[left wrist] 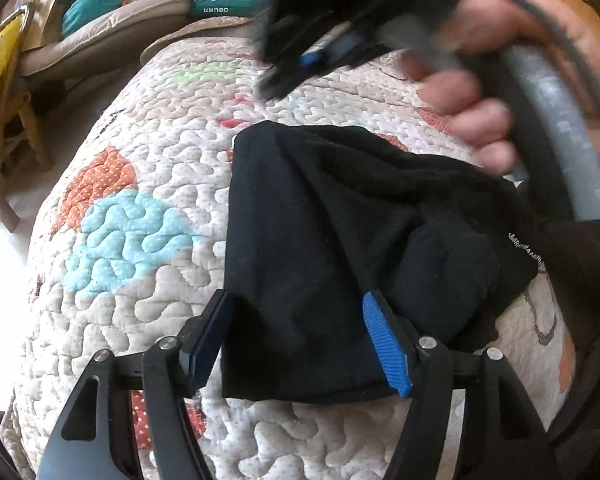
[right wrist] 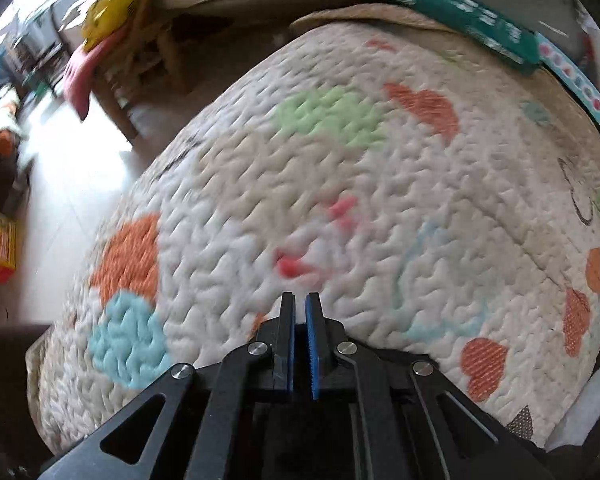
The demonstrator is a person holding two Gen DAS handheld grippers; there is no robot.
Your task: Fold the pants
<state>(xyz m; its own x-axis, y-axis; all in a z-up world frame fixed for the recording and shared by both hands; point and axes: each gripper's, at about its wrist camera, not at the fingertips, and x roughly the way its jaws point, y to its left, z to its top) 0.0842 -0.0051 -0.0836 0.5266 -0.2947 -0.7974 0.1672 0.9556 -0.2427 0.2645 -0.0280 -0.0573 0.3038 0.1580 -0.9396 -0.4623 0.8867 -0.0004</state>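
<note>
Left tool [left wrist: 304, 344] spread wide, straddling the near hem of the black pants [left wrist: 340, 248], one blue pad off the left edge, the other over the cloth, nothing pinched. Pants bunched into a lumpy, roughly folded packet on the quilted bed cover [left wrist: 140, 184], right side humped and creased rather than flat. Right tool [left wrist: 296, 68] up above the far edge, blurred, pads nearly together and empty in its own view, looking out over bare quilt. Right hand [left wrist: 472, 120] hanging close over the packet's far corner. Biggest risk, probably: closing on only the top layer and dragging the stack apart. Also likely to trap that hump inside the next fold. Could snag quilt along with the hem.
</note>
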